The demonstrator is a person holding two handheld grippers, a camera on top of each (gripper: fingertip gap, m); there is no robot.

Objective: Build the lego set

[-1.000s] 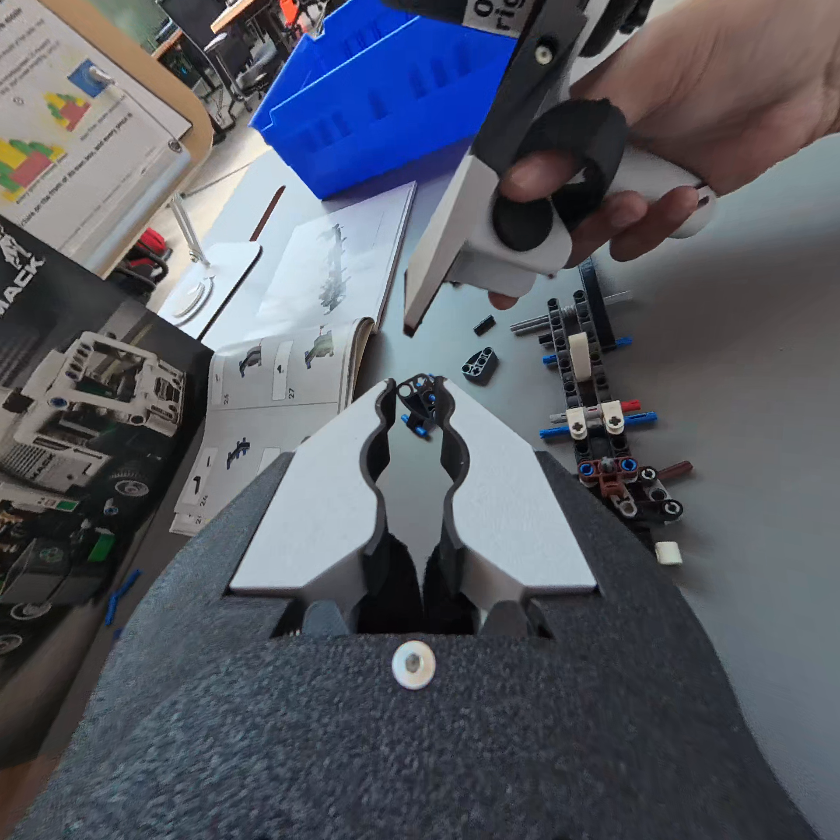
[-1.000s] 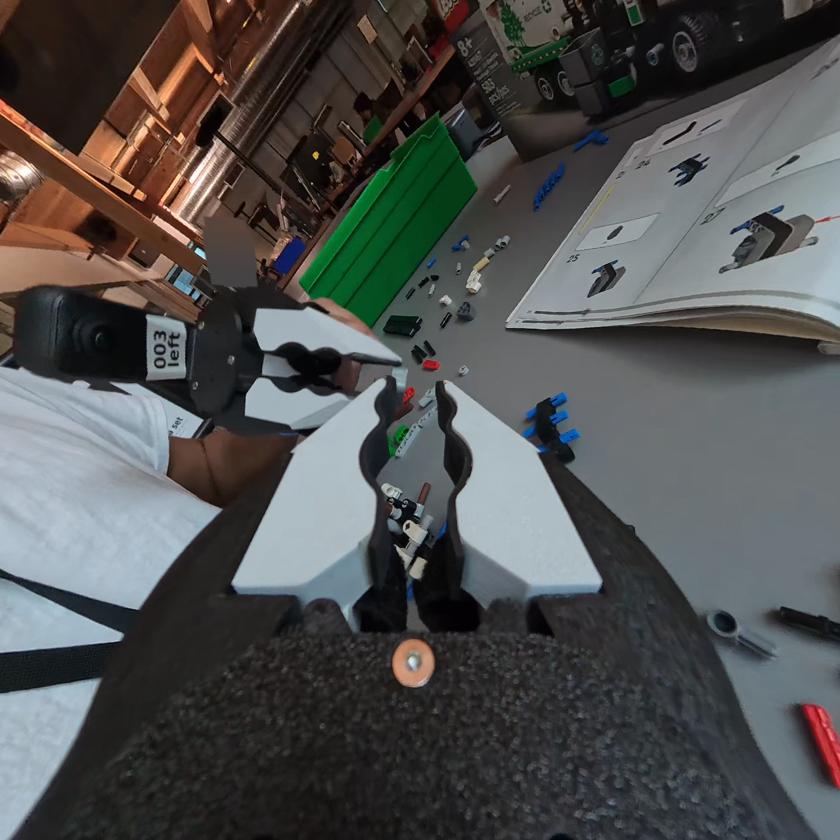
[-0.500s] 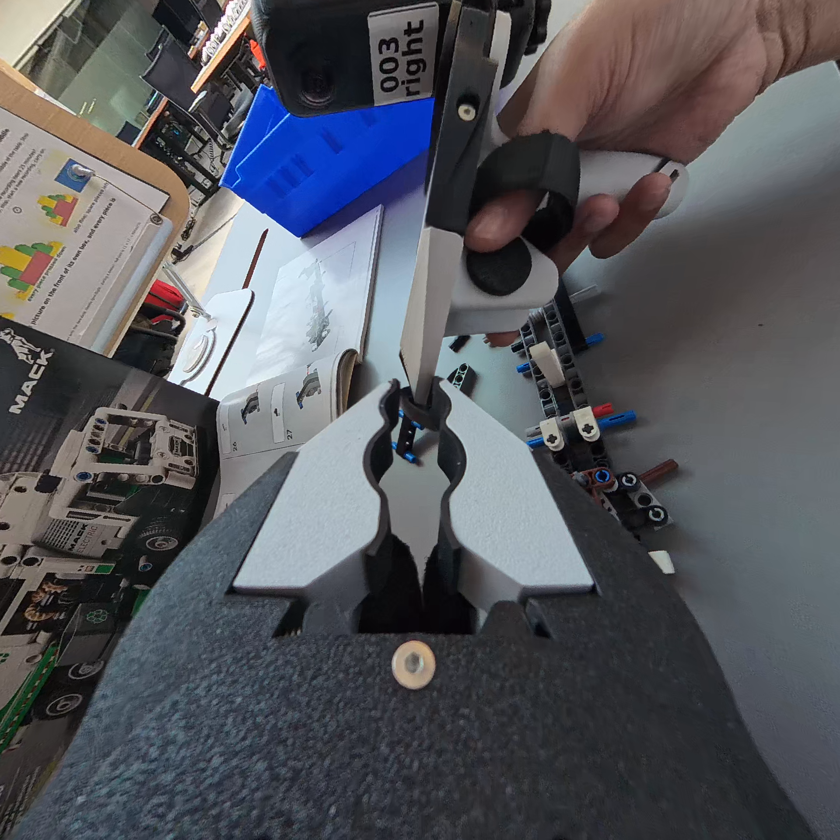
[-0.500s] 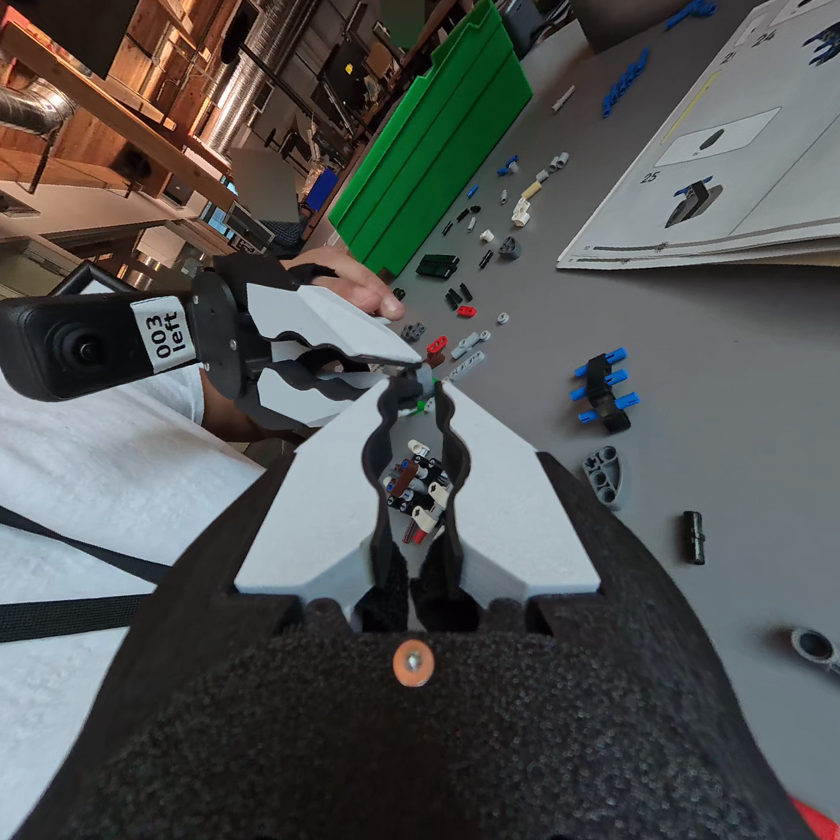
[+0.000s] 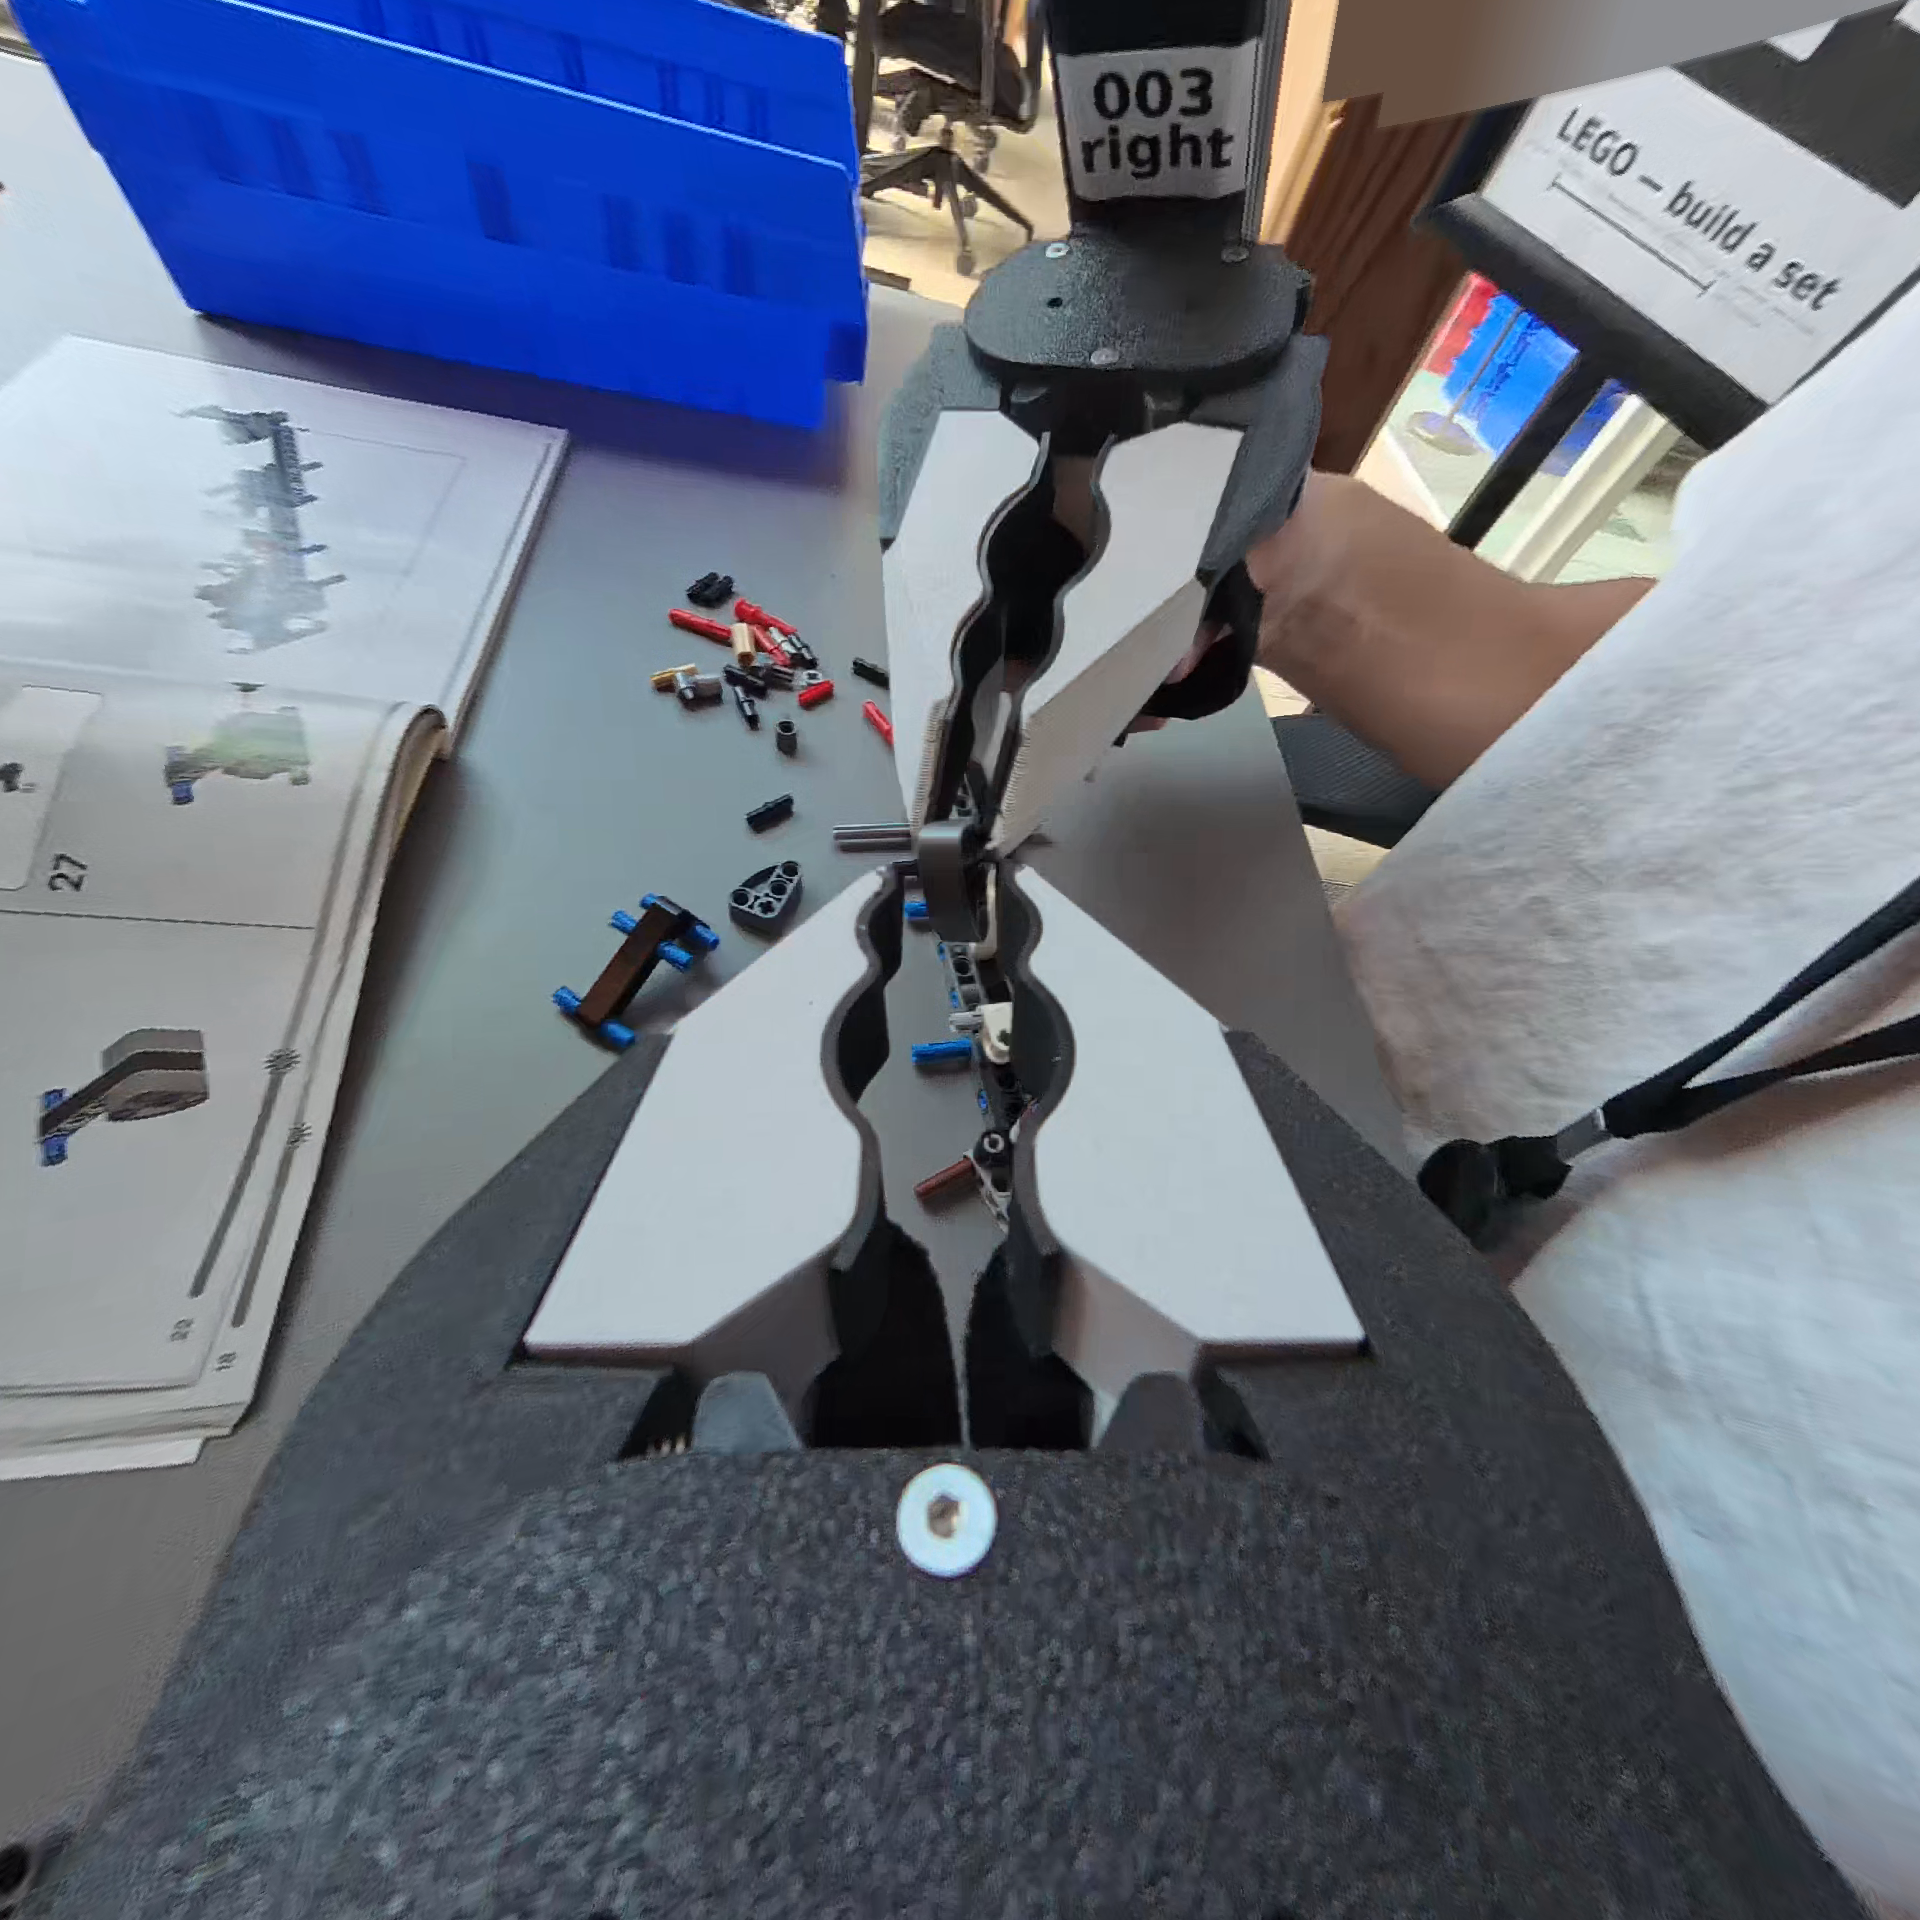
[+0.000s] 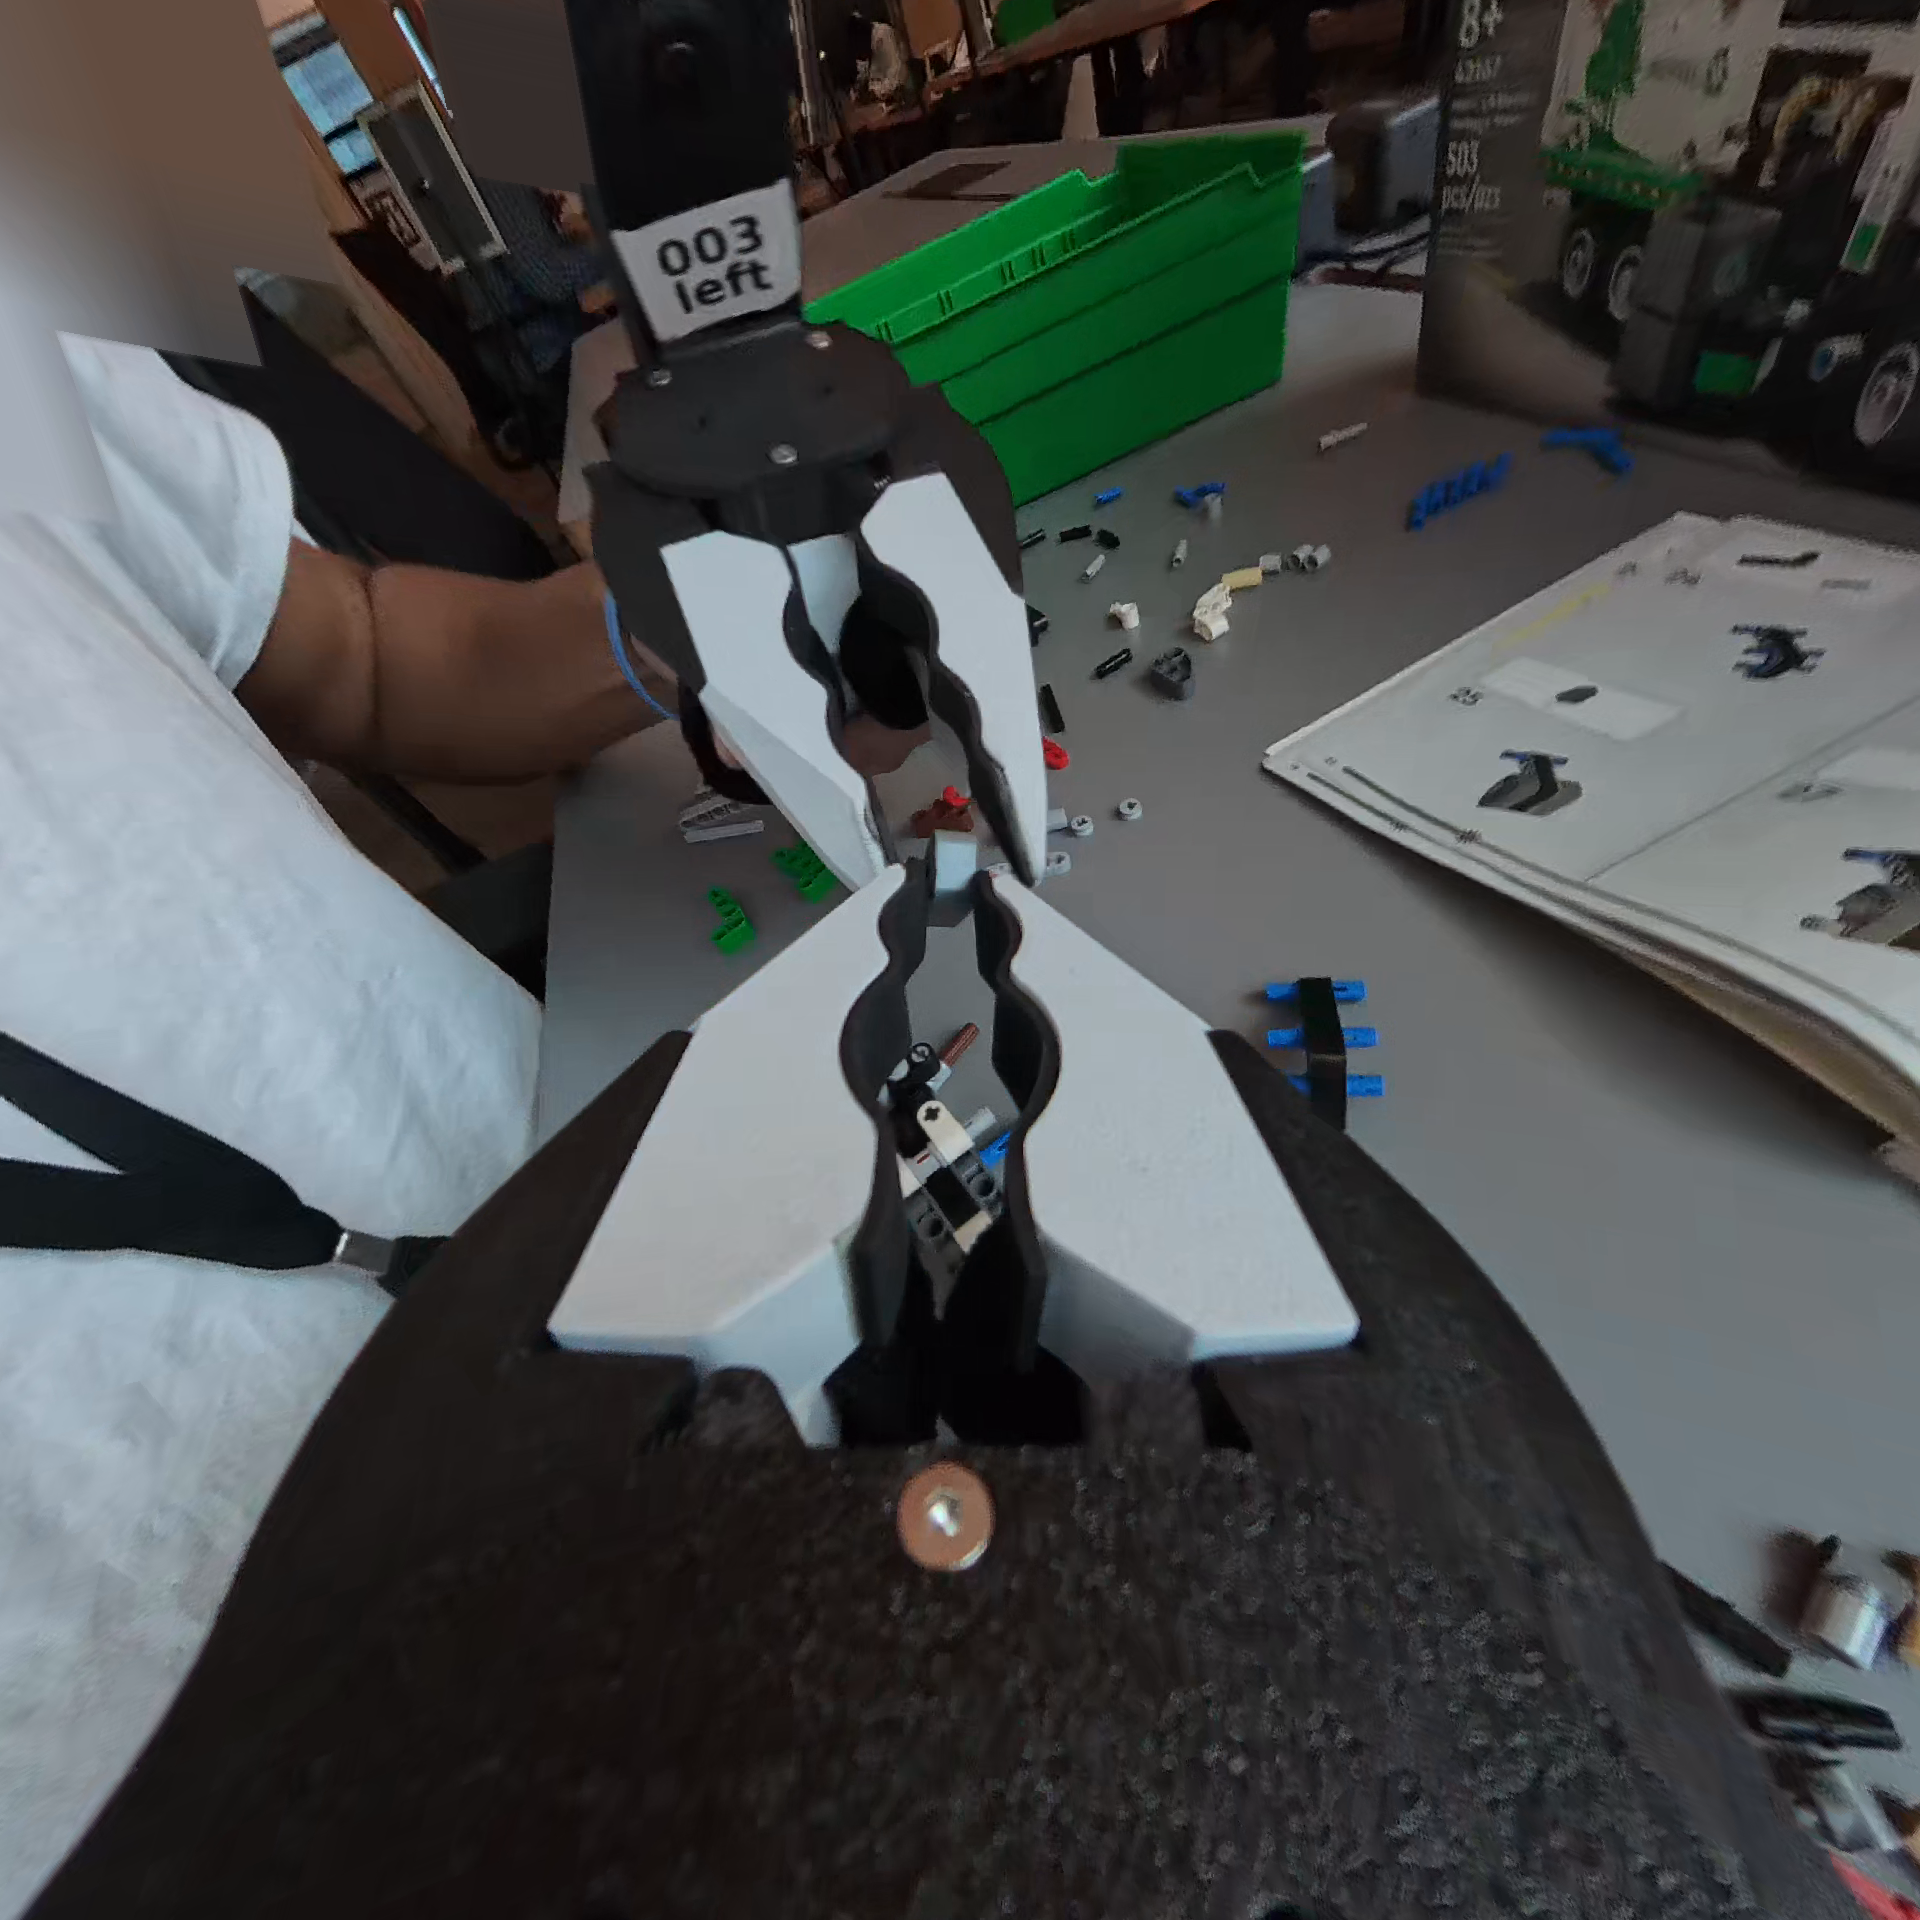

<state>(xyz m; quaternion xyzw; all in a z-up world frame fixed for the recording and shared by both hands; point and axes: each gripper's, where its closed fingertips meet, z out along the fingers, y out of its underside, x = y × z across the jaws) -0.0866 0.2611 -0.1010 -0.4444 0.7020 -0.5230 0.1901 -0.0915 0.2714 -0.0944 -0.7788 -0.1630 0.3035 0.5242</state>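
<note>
A small dark grey building piece [image 5: 943,868] hangs above the grey table [image 5: 582,769], where my two grippers meet tip to tip. My right gripper [image 6: 945,896] is shut on it; its black pads press both sides of the piece [image 6: 951,873]. From the left wrist view, the right gripper [image 5: 961,821] comes down from above. My left gripper [image 5: 954,883] stands open around the same piece, with a gap at the pads. In the right wrist view it [image 6: 951,857] faces me. A long grey, white and black assembly [image 5: 987,1029] lies on the table under both grippers.
A black beam with blue pins [image 5: 634,961] and a grey curved piece [image 5: 766,891] lie left of the tips. Loose small parts [image 5: 748,665], an open instruction booklet [image 5: 208,727], a blue bin [image 5: 499,197], a green bin [image 6: 1091,301] and a set box [image 6: 1662,208] surround the work spot. My two grippers' fingertips are within a few centimetres of each other.
The right gripper swung in to face the left and closed on the grey piece the left was holding. The left's fingers opened off it. Both grippers turned toward the person.
</note>
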